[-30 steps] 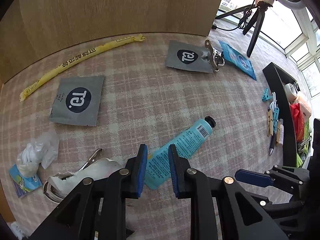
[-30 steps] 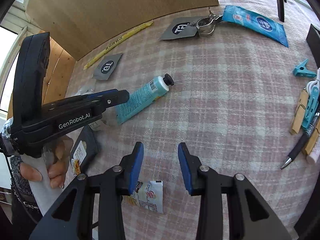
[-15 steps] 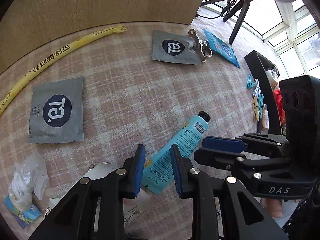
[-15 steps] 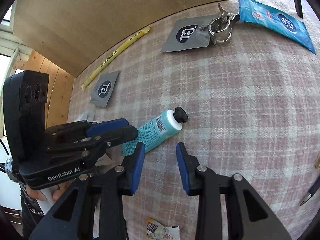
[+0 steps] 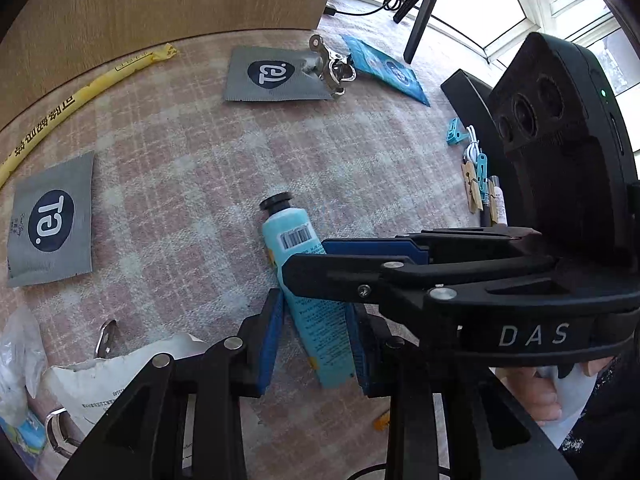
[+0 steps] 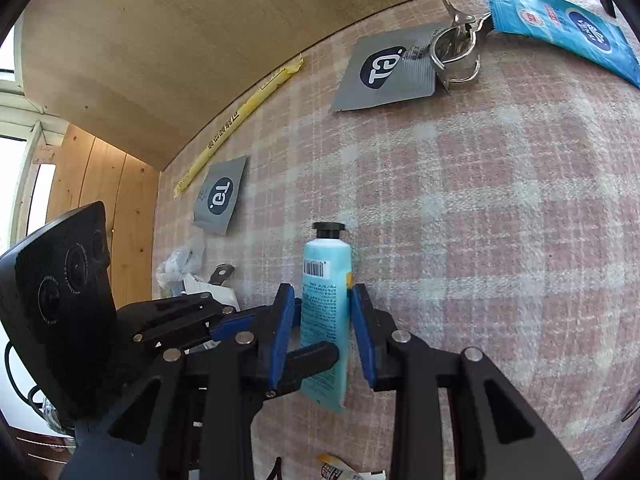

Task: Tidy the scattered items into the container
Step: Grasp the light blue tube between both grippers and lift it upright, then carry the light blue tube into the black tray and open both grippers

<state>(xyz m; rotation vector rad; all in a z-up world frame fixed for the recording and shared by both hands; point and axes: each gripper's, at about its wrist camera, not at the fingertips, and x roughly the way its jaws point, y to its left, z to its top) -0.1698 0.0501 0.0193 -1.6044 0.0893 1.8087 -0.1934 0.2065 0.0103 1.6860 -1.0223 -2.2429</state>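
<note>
A light blue tube (image 5: 296, 240) with a black cap (image 6: 328, 230) lies on the pink checked cloth (image 5: 180, 184). My left gripper (image 5: 314, 340) straddles the tube's tail end; its jaws are opening, with the pads just off the tube's sides. My right gripper (image 6: 322, 320) reaches in from the other side and is shut on the tube's middle, pads against both sides. The two grippers' fingers cross over the tube. The black container (image 5: 464, 88) stands at the cloth's right edge, mostly hidden behind the right gripper's body.
Two grey sachets (image 5: 52, 216) (image 5: 276, 74), a yellow stick pack (image 5: 80, 98), a metal clip (image 5: 332, 66) and a blue wipes pack (image 5: 388, 70) lie farther out. Clothespins (image 5: 474, 184) lie by the container. A crumpled white bag (image 5: 100, 384) sits near left. A wooden panel (image 6: 200, 40) stands behind.
The right gripper came in from the right and closed around the tube. The left gripper rolled and its jaws widened around the tube's tail.
</note>
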